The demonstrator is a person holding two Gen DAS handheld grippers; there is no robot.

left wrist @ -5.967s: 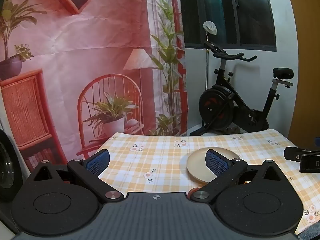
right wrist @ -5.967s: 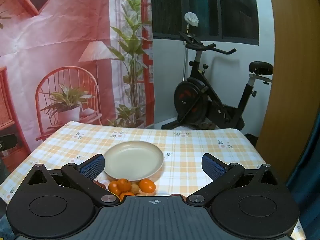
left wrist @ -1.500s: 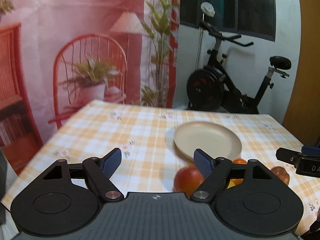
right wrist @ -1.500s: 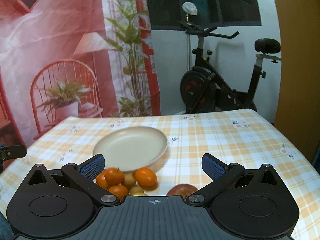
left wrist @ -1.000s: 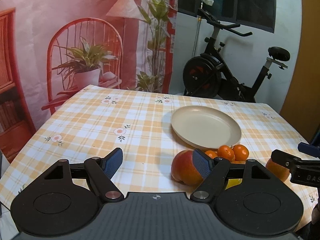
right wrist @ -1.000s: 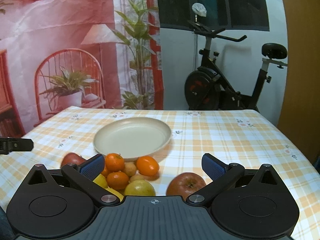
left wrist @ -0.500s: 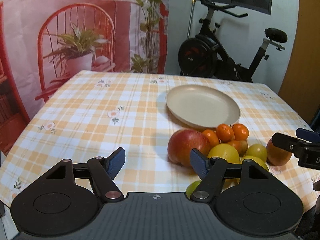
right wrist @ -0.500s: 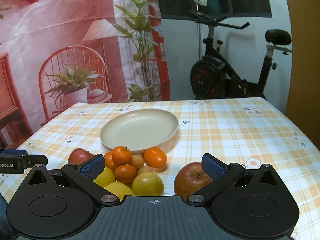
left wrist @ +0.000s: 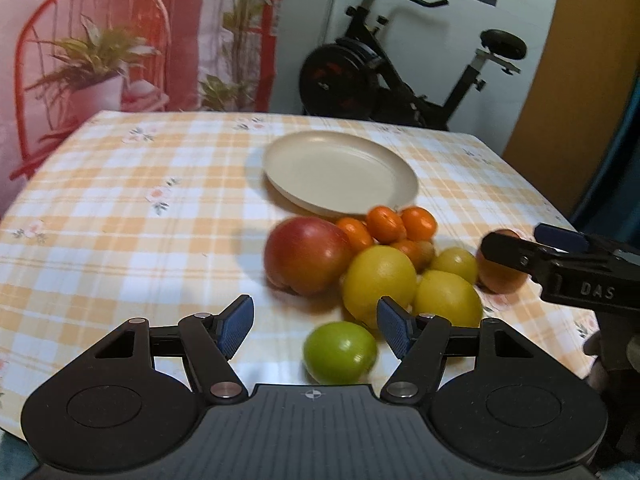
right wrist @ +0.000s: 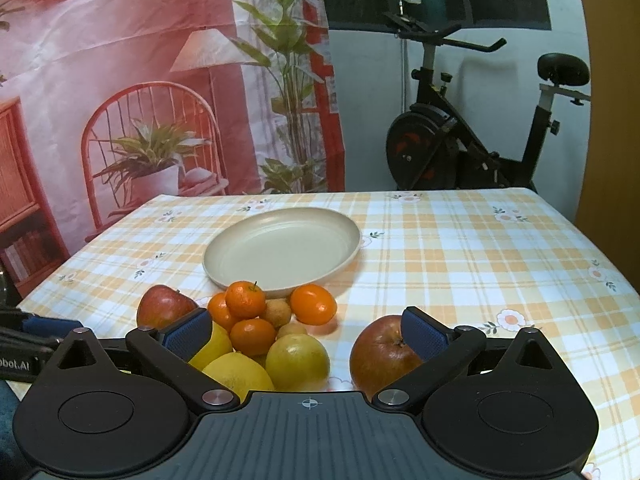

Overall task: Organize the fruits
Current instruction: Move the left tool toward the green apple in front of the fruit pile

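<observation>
left gripper [left wrist: 316, 326]: jaws closing, green fruit [left wrist: 340, 352] between them, pads clear of it
right gripper [right wrist: 308, 330]: wide apart, empty
plate [right wrist: 280, 254]: bare

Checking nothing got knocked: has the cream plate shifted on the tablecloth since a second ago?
No. In the right wrist view the plate keeps its place against the tablecloth's flower print at its right rim; only the camera has shifted.

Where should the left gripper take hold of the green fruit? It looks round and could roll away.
Across its widest middle, coming down from above and the near side. The green fruit lies alone, apart from the pile, between the closing jaws of the left gripper, with bare tablecloth on its left.
</observation>
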